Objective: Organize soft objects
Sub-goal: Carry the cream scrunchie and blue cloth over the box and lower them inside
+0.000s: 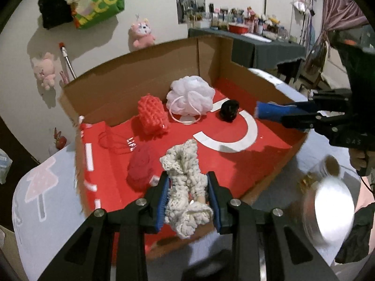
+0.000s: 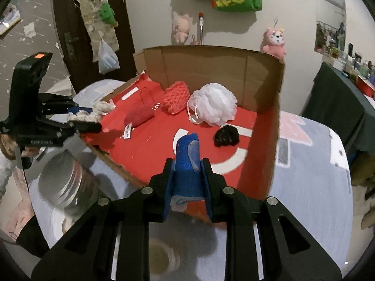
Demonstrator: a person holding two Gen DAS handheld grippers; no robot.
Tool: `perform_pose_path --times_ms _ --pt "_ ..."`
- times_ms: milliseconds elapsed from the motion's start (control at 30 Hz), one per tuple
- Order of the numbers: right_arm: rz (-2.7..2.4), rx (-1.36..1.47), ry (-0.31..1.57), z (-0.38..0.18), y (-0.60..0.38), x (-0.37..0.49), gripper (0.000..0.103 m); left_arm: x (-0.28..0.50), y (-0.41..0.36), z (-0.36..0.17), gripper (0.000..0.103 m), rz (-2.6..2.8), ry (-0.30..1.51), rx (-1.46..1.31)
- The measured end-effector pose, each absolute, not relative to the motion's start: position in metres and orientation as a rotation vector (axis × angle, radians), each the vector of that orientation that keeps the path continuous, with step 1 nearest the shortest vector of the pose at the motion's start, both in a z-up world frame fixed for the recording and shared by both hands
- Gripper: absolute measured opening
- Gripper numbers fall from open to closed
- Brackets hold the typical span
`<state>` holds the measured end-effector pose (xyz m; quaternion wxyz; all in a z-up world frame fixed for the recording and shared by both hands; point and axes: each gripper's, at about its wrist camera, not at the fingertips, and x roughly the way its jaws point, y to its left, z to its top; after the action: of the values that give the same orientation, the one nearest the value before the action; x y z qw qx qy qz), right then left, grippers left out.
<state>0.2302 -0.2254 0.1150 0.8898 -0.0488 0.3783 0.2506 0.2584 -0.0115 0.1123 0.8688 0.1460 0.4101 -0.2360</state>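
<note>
I'm over a worktop (image 1: 49, 201) under a pale printed cloth, a white wall with plush toys behind. Lowest in the left view, my left gripper (image 1: 188, 199) is clamped on a cream knit piece (image 1: 185, 187) at the box's near edge. Lowest in the right view, my right gripper (image 2: 188, 182) pinches a blue roll (image 2: 187, 164) upright, also over the near edge. A glass jar (image 2: 68, 187) lies blurred at lower left of that view. Further in, the red-floored cardboard box (image 1: 140, 79) holds a red knit pouch (image 1: 140, 166) at centre left, a black scrunchie (image 1: 229, 110) right of centre, then a coral knit piece (image 1: 152, 114) and a white bath pouf (image 1: 189, 96) near the back wall.
</note>
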Motion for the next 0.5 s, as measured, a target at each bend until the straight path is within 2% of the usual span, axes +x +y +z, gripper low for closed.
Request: perform_pose_path --times_ms 500 --pt "0.487 -0.147 1.088 0.076 -0.166 0.34 0.022 0.341 -0.048 0.065 0.033 -0.458 1.06 0.37"
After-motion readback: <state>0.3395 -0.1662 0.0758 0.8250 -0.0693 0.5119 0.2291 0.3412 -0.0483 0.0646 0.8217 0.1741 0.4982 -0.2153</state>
